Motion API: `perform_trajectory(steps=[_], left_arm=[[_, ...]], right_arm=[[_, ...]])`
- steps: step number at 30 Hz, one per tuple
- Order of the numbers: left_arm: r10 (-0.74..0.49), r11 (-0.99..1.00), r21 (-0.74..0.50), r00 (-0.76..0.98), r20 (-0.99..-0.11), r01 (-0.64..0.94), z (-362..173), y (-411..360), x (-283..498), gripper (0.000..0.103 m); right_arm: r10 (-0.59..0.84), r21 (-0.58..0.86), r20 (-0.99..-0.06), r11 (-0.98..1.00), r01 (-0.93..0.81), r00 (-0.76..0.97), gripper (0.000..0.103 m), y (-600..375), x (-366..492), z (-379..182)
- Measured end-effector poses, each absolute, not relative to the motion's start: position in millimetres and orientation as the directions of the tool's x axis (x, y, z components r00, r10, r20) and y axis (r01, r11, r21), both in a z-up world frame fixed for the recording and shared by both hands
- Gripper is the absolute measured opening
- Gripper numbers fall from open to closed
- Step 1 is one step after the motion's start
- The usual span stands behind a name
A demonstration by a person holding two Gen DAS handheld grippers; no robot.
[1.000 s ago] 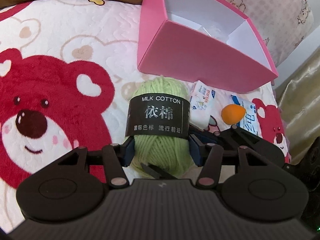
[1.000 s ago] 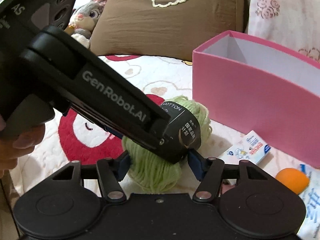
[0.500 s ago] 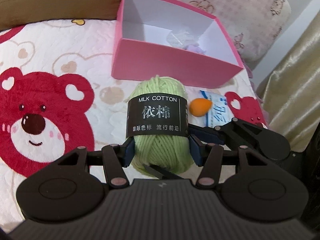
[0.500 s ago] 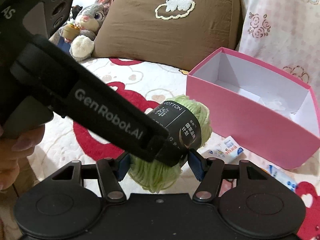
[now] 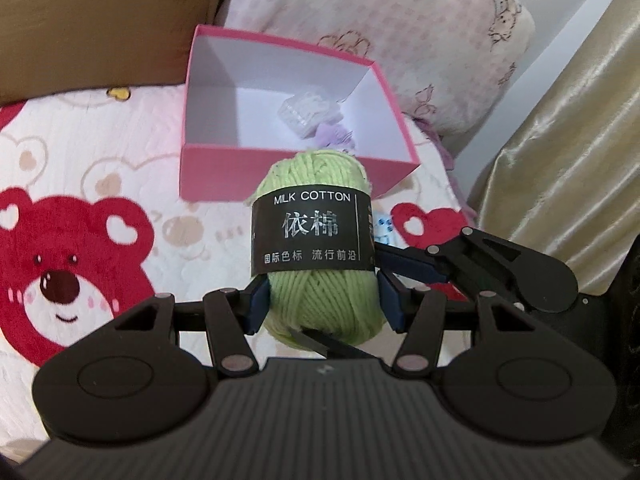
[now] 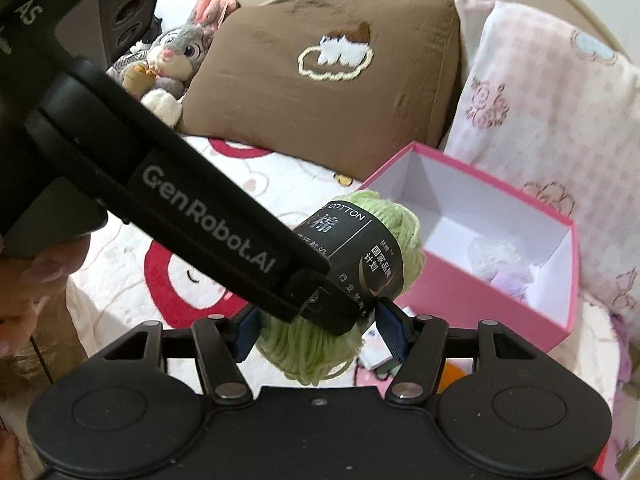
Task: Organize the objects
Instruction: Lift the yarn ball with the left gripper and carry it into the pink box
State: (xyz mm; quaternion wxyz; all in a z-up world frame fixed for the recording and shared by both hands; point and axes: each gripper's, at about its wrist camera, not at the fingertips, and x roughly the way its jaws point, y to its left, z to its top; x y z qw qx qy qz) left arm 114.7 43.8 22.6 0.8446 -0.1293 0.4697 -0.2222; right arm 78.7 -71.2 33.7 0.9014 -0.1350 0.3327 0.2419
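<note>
A light green yarn ball [image 5: 320,300] with a black "MILK COTTON" band is clamped between both grippers and held above the bed. My left gripper [image 5: 322,304] is shut on its lower half. My right gripper [image 6: 320,330] is shut on the same yarn ball [image 6: 384,220] from the other side. The open pink box [image 5: 280,178] with white inside stands just beyond it and holds a clear plastic item [image 5: 306,112] and something purple [image 5: 334,136]. The box also shows in the right wrist view [image 6: 460,292].
The bed cover has red bear prints [image 5: 68,272]. A brown pillow [image 6: 320,80], a pink patterned pillow [image 6: 552,128] and a plush rabbit [image 6: 172,60] lie at the head. A gold curtain [image 5: 568,152] hangs right. A small packet [image 6: 378,354] and an orange item [image 6: 450,376] lie below.
Both grippers have lifted the yarn ball higher off the bed. The box now sits lower in view, with its inside showing.
</note>
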Motion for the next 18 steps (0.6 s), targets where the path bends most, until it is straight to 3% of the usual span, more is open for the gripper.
perform_trajectory(steps=[13, 18], left_arm=[[-0.508, 0.861, -0.405, 0.513, -0.692, 0.307, 71, 22, 167, 0.054], [-0.514, 0.857, -0.43, 0.513, -0.687, 0.283, 70, 16, 213, 0.054]], right_arm=[[0.307, -0.173, -0.607, 0.85, -0.498, 0.733, 0.066, -89, 121, 65], [0.31, -0.152, -0.646, 0.843, -0.515, 0.698, 0.066, -103, 175, 71]])
